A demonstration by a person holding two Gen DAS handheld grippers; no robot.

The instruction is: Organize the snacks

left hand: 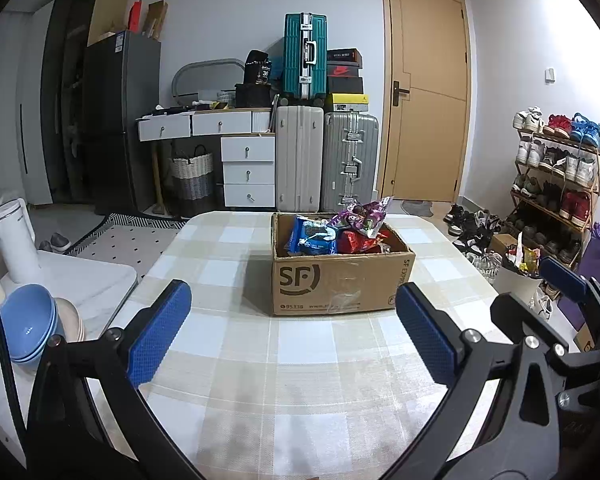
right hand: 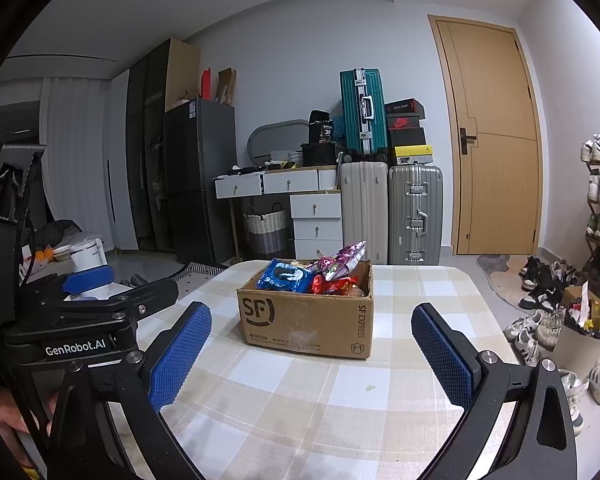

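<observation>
A brown cardboard box (left hand: 340, 280) marked SF stands on the checked tablecloth (left hand: 228, 360), holding several snack packs: a blue cookie pack (left hand: 312, 236), a purple bag (left hand: 360, 216) and red packs (left hand: 360, 242). My left gripper (left hand: 292, 328) hovers open above the table, a short way in front of the box, with nothing between its blue pads. In the right wrist view the same box (right hand: 306, 316) sits ahead, and my right gripper (right hand: 312, 352) is open and empty before it. The left gripper's body (right hand: 84, 320) shows at the left of that view.
Blue bowls (left hand: 28, 324) and a white kettle (left hand: 14, 240) stand on a low surface to the left. Suitcases (left hand: 324, 160), a drawer unit (left hand: 248, 168) and a fridge line the back wall. A shoe rack (left hand: 556, 184), loose shoes and a white bin (right hand: 580, 336) crowd the right.
</observation>
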